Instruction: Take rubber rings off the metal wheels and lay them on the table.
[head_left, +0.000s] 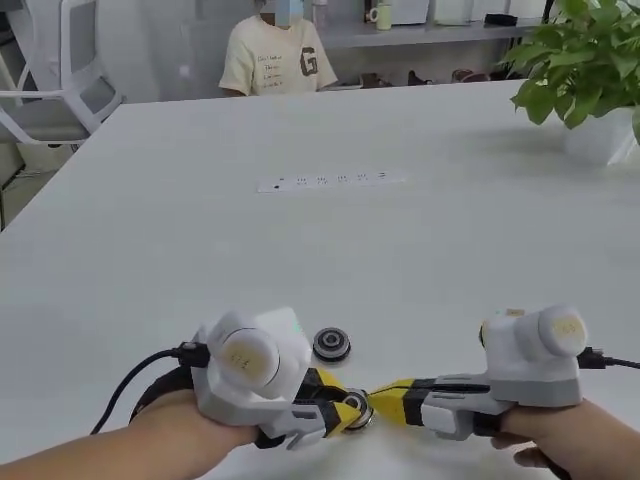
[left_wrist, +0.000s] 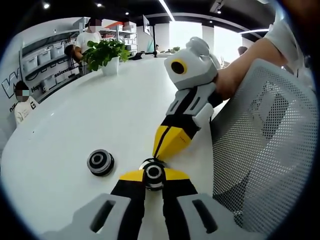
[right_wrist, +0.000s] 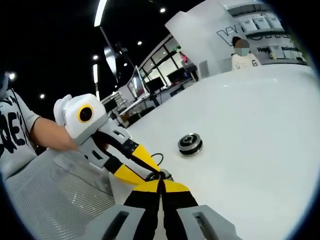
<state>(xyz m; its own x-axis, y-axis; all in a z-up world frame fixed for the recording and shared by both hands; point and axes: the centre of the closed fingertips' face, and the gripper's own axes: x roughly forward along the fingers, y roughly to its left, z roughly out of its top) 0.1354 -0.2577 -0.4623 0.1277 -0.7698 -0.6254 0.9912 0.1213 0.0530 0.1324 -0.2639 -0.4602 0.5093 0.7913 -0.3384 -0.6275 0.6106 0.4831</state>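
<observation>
A small metal wheel (head_left: 356, 407) with a black rubber ring is held just above the white table (head_left: 400, 260), near its front edge. My left gripper (head_left: 349, 410) is shut on this wheel (left_wrist: 153, 171), one yellow tip on each side. My right gripper (head_left: 373, 397) comes in from the opposite side with its jaws pressed together. Its tips (left_wrist: 159, 151) pinch at the wheel's black rim. In the right gripper view the wheel (right_wrist: 161, 175) sits just past my shut tips (right_wrist: 160, 184). A second wheel (head_left: 331, 343) (left_wrist: 100, 162) (right_wrist: 190, 143) lies flat on the table, a little beyond both grippers.
A power strip (head_left: 322, 181) lies at mid-table. A potted plant (head_left: 585, 60) stands at the far right and a person (head_left: 275, 55) sits at the far side. A mesh chair back (left_wrist: 260, 135) is close behind the grippers, and an office chair (head_left: 60, 70) stands at the far left.
</observation>
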